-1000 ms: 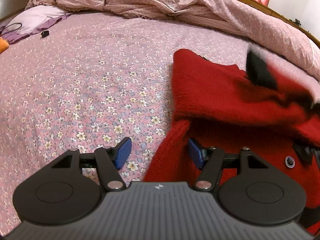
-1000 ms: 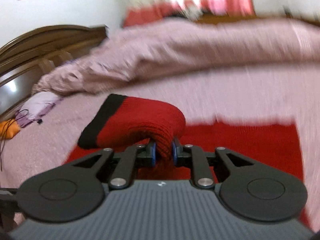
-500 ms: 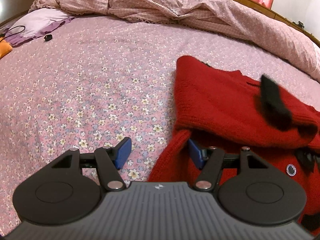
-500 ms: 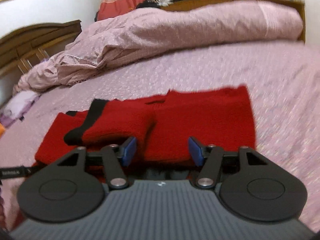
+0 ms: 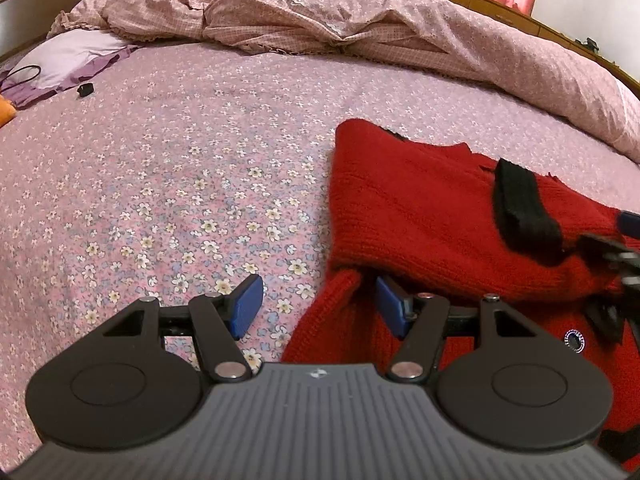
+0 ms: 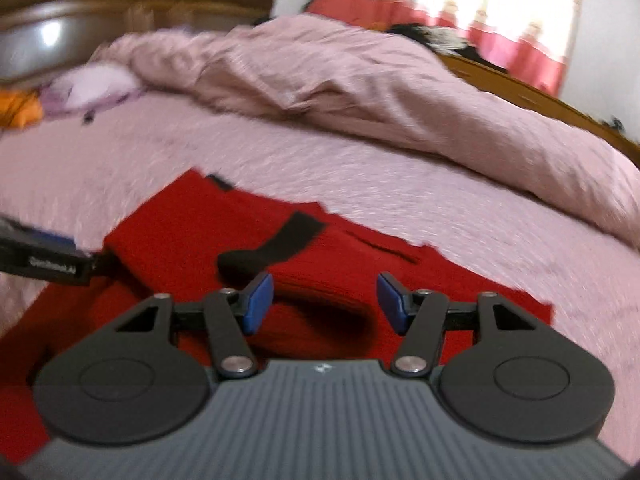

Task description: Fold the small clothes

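Note:
A small red knit sweater (image 5: 420,208) lies on the flowered bedsheet (image 5: 160,180). One sleeve is folded across its body, and the black cuff (image 5: 520,208) rests on top. My left gripper (image 5: 318,308) stands open at the sweater's left edge; a fold of the knit lies between the blue pads, which do not press on it. My right gripper (image 6: 325,304) is open just above the sweater (image 6: 180,232), behind the black cuff (image 6: 280,240), holding nothing. Its tip shows at the right edge of the left wrist view.
A crumpled pink quilt (image 5: 360,20) is heaped along the far side of the bed. A lilac pillow (image 5: 68,56), a small black object (image 5: 85,89) and something orange (image 5: 6,114) lie far left. A wooden headboard (image 6: 120,0) and red curtains (image 6: 532,60) stand behind.
My right gripper let go of the sleeve, opened and drew back while rolling. The sleeve with the black cuff now lies across the sweater. The left gripper stayed put.

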Available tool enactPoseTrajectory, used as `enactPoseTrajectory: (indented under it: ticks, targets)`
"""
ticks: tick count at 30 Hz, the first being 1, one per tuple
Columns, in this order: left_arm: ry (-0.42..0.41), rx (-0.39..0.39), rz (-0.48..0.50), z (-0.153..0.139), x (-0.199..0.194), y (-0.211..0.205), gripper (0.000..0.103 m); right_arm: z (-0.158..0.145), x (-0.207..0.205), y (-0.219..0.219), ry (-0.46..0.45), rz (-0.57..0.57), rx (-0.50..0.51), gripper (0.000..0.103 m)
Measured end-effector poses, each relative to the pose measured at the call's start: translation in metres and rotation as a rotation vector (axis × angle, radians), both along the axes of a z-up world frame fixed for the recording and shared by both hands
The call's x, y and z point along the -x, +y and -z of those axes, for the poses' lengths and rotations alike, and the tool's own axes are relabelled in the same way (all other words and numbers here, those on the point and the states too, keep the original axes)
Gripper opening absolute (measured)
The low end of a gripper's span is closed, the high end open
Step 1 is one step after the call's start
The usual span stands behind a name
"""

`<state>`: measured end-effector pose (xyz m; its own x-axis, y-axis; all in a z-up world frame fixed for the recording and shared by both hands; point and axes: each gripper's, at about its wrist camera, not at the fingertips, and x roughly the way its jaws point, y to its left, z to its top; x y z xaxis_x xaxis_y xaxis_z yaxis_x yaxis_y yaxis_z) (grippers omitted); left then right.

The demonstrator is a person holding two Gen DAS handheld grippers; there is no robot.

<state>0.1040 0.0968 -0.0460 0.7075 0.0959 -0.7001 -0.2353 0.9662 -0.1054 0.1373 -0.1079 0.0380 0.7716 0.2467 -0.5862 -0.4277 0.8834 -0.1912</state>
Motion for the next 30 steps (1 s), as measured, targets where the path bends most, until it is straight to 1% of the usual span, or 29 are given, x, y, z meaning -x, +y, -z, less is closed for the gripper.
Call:
enactPoseTrajectory:
  ticks: [3,5,6,7,8,9,12,14,16,20,21,23,24,26,28,30]
  targets:
    - [0.003,0.007,-0.002,0.001,-0.001,0.002,0.068,0.015,-0.011,0.023,-0.005,-0.025,0.116,0.06]
    - [0.005,0.011,-0.005,0.002,-0.001,0.003,0.068,0.025,-0.017,0.034,-0.025,-0.017,0.182,0.058]
    - [0.006,0.013,-0.006,0.002,-0.001,0.003,0.068,0.027,-0.019,0.034,-0.035,-0.002,0.197,0.057]
    - [0.007,0.015,-0.007,0.003,-0.001,0.004,0.068,0.027,-0.02,0.032,-0.048,0.015,0.192,0.043]
    - [0.008,0.016,-0.007,0.004,-0.001,0.004,0.068,0.025,-0.02,0.026,-0.056,0.037,0.179,0.024]
    - [0.008,0.015,-0.008,0.004,-0.002,0.005,0.068,0.022,-0.019,0.019,-0.058,0.063,0.164,0.021]
    - [0.013,0.014,-0.011,0.006,-0.002,0.005,0.068,0.007,-0.009,-0.009,-0.096,0.158,0.088,0.018]
    - [0.014,0.013,-0.012,0.007,-0.002,0.005,0.068,0.001,-0.003,-0.028,-0.114,0.222,0.051,0.018]
    - [0.016,0.007,-0.01,0.007,-0.002,0.004,0.068,-0.002,0.002,-0.052,-0.1,0.288,-0.013,0.019]
    - [0.019,0.0,-0.011,0.007,-0.003,0.002,0.068,0.006,0.006,-0.103,0.039,0.384,-0.229,0.023]
    - [0.02,-0.003,-0.011,0.007,-0.004,0.002,0.068,0.011,0.006,-0.114,0.08,0.4,-0.269,0.024]
    - [0.021,-0.008,-0.009,0.007,-0.004,0.002,0.068,0.021,0.011,-0.13,0.143,0.414,-0.336,0.03]
    - [0.022,-0.01,-0.009,0.007,-0.004,0.001,0.068,0.025,0.014,-0.136,0.163,0.419,-0.359,0.031]
    - [0.022,-0.014,-0.008,0.008,-0.003,0.001,0.068,0.029,0.023,-0.144,0.192,0.412,-0.364,0.036]
    - [0.024,-0.019,-0.008,0.008,-0.004,0.0,0.068,0.03,0.029,-0.147,0.204,0.407,-0.35,0.041]
    - [0.026,-0.027,-0.006,0.009,-0.005,-0.001,0.068,0.025,0.037,-0.156,0.203,0.4,-0.357,0.045]
